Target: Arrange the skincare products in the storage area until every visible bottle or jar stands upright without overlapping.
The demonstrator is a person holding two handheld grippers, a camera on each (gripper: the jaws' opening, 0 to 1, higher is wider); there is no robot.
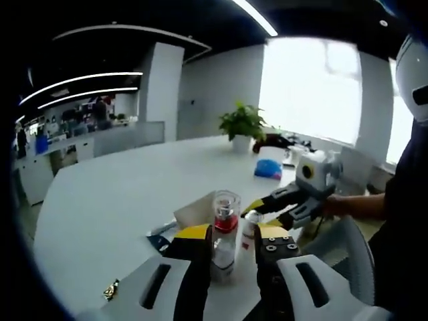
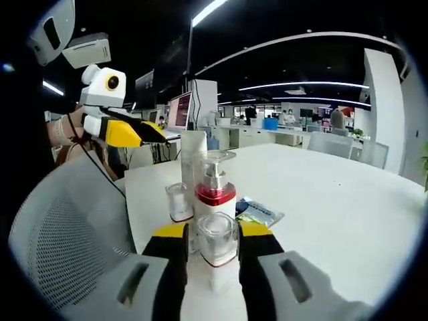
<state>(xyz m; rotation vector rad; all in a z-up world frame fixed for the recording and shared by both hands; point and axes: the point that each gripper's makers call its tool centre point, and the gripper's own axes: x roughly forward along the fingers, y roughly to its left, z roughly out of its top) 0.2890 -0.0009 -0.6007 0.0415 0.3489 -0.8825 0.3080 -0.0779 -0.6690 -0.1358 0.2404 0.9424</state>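
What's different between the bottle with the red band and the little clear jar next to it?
In the right gripper view, the red-banded pump bottle rises well above the small clear jar, which is short and squat. The bottle has a red collar and a pump under a clear cap; the jar is plain and colourless, with no pump that I can see. The bottle stands nearer the middle, the jar to its left. Both stand upright on the white table.

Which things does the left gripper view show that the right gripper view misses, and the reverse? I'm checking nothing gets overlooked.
Left gripper view alone: a potted plant, a blue bag, bright windows, and the right gripper.

Right gripper view alone: a small clear jar, a tall white tube, a clear-capped bottle between its jaws, a monitor, and the left gripper.

Both: the white table and the red-collared pump bottle.
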